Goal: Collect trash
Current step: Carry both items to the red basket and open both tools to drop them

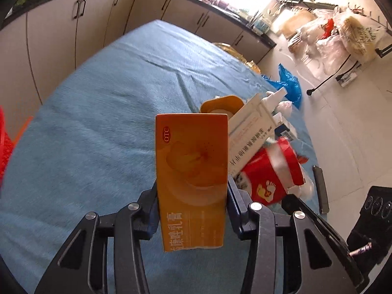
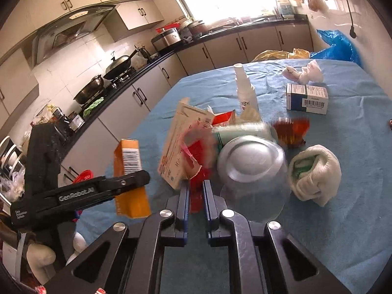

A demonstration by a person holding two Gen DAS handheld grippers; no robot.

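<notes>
In the left wrist view my left gripper (image 1: 193,193) is shut on an upright orange medicine box (image 1: 192,161), one finger pressing each long side, above the blue tablecloth (image 1: 98,134). The right wrist view shows the same orange box (image 2: 128,156) at the left with one of the left gripper's fingers (image 2: 117,186) across it. My right gripper (image 2: 196,196) is shut on the edge of a red packet (image 2: 196,183) at the near side of a trash pile. That red packet (image 1: 267,176) lies beside a white carton (image 1: 250,132).
The pile holds a white carton (image 2: 181,142), an overturned clear cup (image 2: 252,169), a white spray bottle (image 2: 245,90), an orange-red wrapper (image 2: 291,128) and a rolled white cloth (image 2: 316,171). Farther off lie a blue-white box (image 2: 307,99) and crumpled tissue (image 2: 303,72). Kitchen cabinets (image 2: 147,93) line the left.
</notes>
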